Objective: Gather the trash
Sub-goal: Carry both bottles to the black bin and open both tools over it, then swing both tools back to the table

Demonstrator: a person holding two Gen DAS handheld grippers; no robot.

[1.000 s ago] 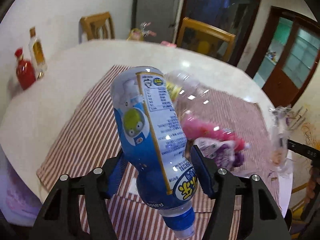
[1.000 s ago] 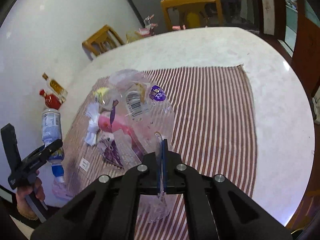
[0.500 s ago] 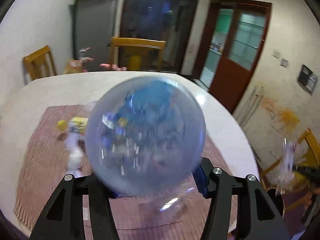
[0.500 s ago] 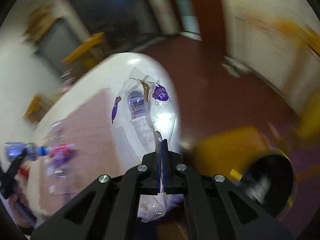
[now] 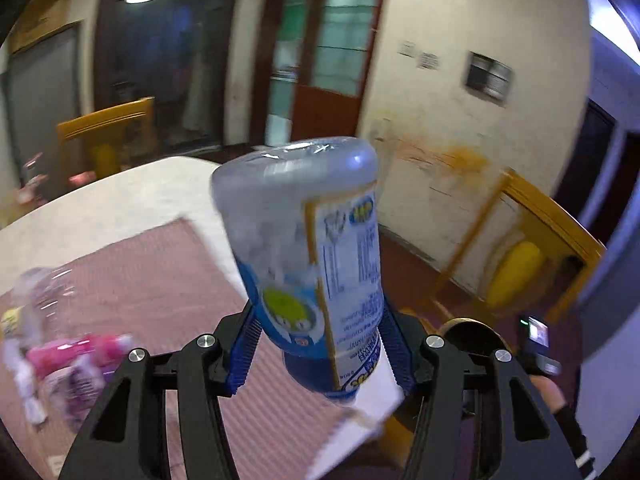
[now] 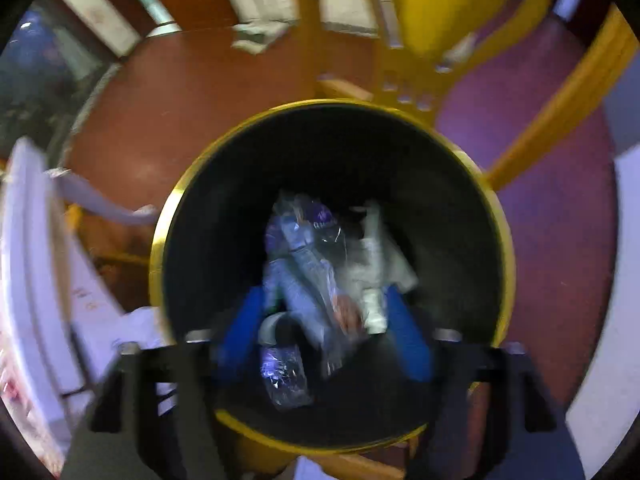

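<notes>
My left gripper (image 5: pixel 320 356) is shut on a blue-labelled plastic bottle (image 5: pixel 312 256), held cap-down above the table's near edge. Pink and purple wrappers (image 5: pixel 76 364) lie on the striped cloth (image 5: pixel 160 280) at the left. My right gripper (image 6: pixel 326 340) is open over the round gold-rimmed black bin (image 6: pixel 168 216). The clear plastic bag with purple print (image 6: pixel 308 264) lies loose in the bin between the blue pads, with other wrappers (image 6: pixel 374 264) beside it. The bin's rim (image 5: pixel 472 322) shows low at the right in the left wrist view.
A yellow wooden chair (image 5: pixel 532 236) stands by the stained wall to the right, and its legs (image 6: pixel 552 104) are just beyond the bin. Another chair (image 5: pixel 104 128) stands behind the table. The table edge (image 6: pixel 24 264) is at the left of the bin.
My right gripper swung from over the table to above the bin, opened and let the clear bag fall in. My left gripper turned right with the bottle still in it.
</notes>
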